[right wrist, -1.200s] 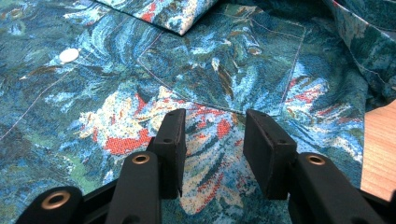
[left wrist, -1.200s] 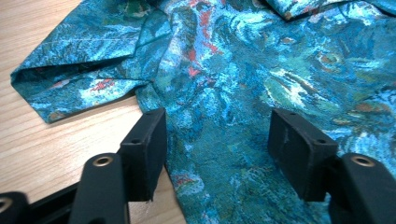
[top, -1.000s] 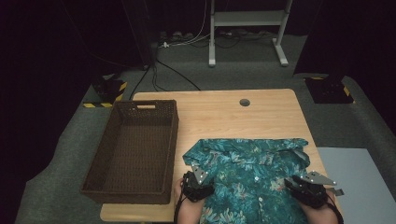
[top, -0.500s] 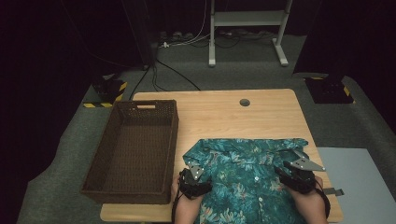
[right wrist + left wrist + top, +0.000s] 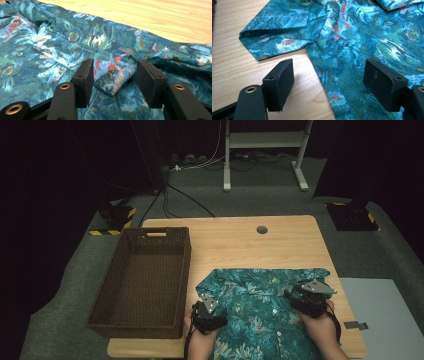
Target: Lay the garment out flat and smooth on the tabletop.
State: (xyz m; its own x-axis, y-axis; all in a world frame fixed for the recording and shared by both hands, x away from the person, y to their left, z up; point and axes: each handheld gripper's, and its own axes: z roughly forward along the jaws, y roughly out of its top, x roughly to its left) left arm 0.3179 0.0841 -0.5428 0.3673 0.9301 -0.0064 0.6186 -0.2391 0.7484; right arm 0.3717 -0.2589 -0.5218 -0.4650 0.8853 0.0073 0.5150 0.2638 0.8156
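High view: at the left of the frame a dark wicker basket sits on the wooden table, its open mouth up and nothing inside, probably kept close so the garment can go into it once folded. Just right of it, in the lower middle of the frame, a teal flowered shirt lies spread flat with its collar toward the far edge, the lay a fold wants. The left gripper rests at the shirt's left border, the right gripper on the cloth near the right shoulder, one at each side so both edges can be lifted together.

Left gripper view: the jaws stand wide apart, the left one over bare wood, the right one over the cloth, so the shirt's side edge runs between them. That straddle looks like a lining-up for a pinch on the edge; nothing is held yet. The short sleeve lies folded at the upper left of this frame.

Right gripper view: the jaws are likewise apart, with a small raised pucker of fabric standing between them, touching neither pad clearly. I judge the pucker is there to give the pads something to bite.
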